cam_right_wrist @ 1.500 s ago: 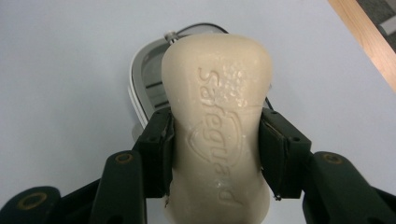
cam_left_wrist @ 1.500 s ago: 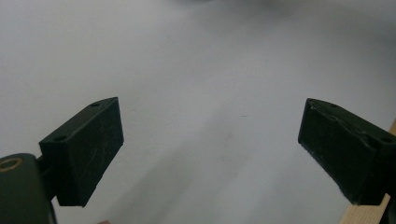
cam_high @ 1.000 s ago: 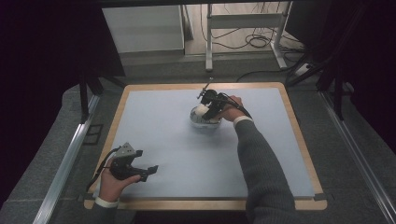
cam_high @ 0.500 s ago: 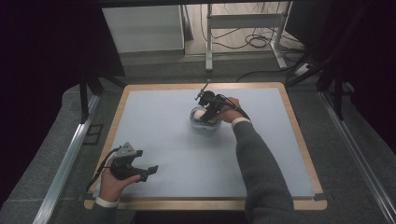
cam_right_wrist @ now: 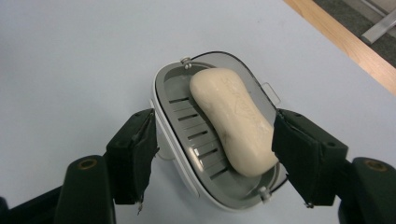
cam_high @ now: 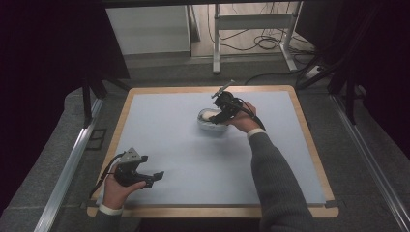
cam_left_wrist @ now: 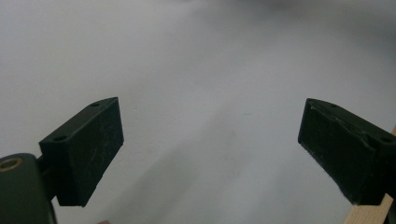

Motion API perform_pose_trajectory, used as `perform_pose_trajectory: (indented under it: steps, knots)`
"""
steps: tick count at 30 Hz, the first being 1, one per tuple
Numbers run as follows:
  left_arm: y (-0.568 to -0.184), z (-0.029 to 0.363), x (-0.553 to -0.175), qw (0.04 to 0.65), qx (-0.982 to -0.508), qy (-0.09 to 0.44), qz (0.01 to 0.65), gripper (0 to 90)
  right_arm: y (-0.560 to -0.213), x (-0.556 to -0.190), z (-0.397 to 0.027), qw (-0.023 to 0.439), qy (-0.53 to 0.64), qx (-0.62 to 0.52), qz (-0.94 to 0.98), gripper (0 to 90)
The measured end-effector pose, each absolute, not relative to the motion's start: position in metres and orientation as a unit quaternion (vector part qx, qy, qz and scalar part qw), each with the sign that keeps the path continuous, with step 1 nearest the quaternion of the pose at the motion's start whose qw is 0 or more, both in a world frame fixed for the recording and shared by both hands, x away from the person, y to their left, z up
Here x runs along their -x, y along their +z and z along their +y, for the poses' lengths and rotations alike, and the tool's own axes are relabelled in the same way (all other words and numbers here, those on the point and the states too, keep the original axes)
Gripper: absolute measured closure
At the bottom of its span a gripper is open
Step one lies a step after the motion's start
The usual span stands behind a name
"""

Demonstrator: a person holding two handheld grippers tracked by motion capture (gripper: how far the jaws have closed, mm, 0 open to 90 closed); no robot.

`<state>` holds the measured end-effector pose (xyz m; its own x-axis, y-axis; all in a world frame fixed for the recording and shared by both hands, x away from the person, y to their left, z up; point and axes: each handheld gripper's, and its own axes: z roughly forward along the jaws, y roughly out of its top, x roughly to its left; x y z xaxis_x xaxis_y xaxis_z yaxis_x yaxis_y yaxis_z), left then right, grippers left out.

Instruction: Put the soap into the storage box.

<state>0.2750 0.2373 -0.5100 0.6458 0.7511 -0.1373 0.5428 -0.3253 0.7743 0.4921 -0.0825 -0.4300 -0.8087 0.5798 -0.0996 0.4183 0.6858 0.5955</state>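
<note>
A cream bar of soap (cam_right_wrist: 231, 121) lies in a grey slotted soap dish (cam_right_wrist: 173, 142) with a white rim. The dish's clear lid is folded open behind it. My right gripper (cam_right_wrist: 215, 140) is open just over the dish, one jaw by each long side, nothing pinched between them. In the high view the soap dish (cam_high: 212, 127) sits at the mat's centre back with the right gripper (cam_high: 220, 116) above it. Near the front left edge, my left gripper (cam_high: 153, 177) is open over bare mat, its jaws wide apart around nothing in the left gripper view (cam_left_wrist: 210, 149).
A pale blue mat (cam_high: 193, 159) covers a wooden-edged table (cam_high: 208, 211). Metal rails run along both sides. Beyond the far edge stand a white cabinet (cam_high: 147, 29), a metal frame and floor cables.
The right hand has shifted only slightly over the dish. The left gripper and the dish stay where they were.
</note>
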Motion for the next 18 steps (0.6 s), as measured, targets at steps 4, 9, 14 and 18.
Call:
perform_pose_trajectory:
  steps: [4, 9, 14, 18]
  knots:
    - [-0.51, 0.237, -0.275, 0.42, -0.803, 0.124, 0.404, 7.3, -0.43, -0.475, -0.095, 0.155, 0.306, -0.285, 0.895, 28.7]
    - [-0.509, 0.238, -0.274, 0.419, -0.802, 0.127, 0.406, 7.3, -0.436, -0.453, -0.118, 0.159, 0.325, -0.295, 0.885, 28.0]
    - [-0.509, 0.238, -0.275, 0.418, -0.802, 0.129, 0.406, 7.3, -0.441, -0.435, -0.137, 0.176, 0.337, -0.318, 0.868, 25.5]
    - [-0.51, 0.237, -0.275, 0.417, -0.802, 0.128, 0.407, 7.3, -0.445, -0.422, -0.15, 0.182, 0.35, -0.329, 0.858, 25.2]
